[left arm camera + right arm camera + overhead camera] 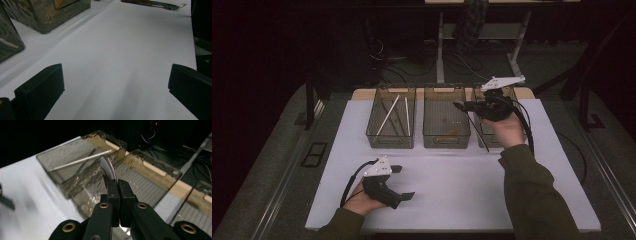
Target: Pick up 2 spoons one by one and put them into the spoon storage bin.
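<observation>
My right gripper (460,105) hovers over the middle bin (446,134) and the right bin (490,139), its tips pointing left. Its jaws (117,187) are shut on a thin metal utensil (108,168); a curved grey end sticks out beyond the tips, and a dark slim handle (482,137) hangs below the hand. The left bin (390,135) holds white chopsticks (388,115). Low over the white table (452,185) at the front left, my left gripper (402,182) is open, and its wide-apart jaws (115,92) have only bare table between them.
Three smoky transparent bins stand in a row along the table's far edge. A fork (172,5) lies on the table far ahead of the left gripper, near two of the bins (50,15). Beyond the table are desk legs and cables on a dark floor.
</observation>
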Motion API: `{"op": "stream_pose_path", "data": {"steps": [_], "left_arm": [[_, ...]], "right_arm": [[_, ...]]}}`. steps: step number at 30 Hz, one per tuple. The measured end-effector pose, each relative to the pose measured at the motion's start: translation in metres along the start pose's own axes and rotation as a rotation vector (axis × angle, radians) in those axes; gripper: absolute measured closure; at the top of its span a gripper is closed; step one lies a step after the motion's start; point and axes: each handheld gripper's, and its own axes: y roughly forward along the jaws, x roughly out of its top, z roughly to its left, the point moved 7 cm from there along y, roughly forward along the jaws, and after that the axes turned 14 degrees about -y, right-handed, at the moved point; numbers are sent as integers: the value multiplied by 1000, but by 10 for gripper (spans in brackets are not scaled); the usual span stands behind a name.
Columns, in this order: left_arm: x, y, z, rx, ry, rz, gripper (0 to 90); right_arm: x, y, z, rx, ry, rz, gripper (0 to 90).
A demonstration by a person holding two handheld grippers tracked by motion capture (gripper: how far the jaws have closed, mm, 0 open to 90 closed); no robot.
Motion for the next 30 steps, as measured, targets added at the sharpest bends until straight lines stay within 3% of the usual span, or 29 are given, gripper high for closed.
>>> {"op": "stream_pose_path", "data": {"steps": [6, 9, 17, 22, 30], "left_arm": [[0, -1, -1, -7, 0, -4, 0], [1, -1, -1, -9, 5, -4, 0], [1, -1, -3, -17, 7, -5, 0], [2, -2, -3, -20, 4, -11, 0], [2, -3, -3, -27, 0, -14, 0]], "right_arm": [[14, 24, -12, -37, 16, 2, 886], [18, 34, -16, -41, 45, -25, 886], [25, 56, -28, -93, 52, -15, 886], [24, 70, -33, -103, 78, -22, 886], [2, 95, -28, -102, 70, 58, 886]]}}
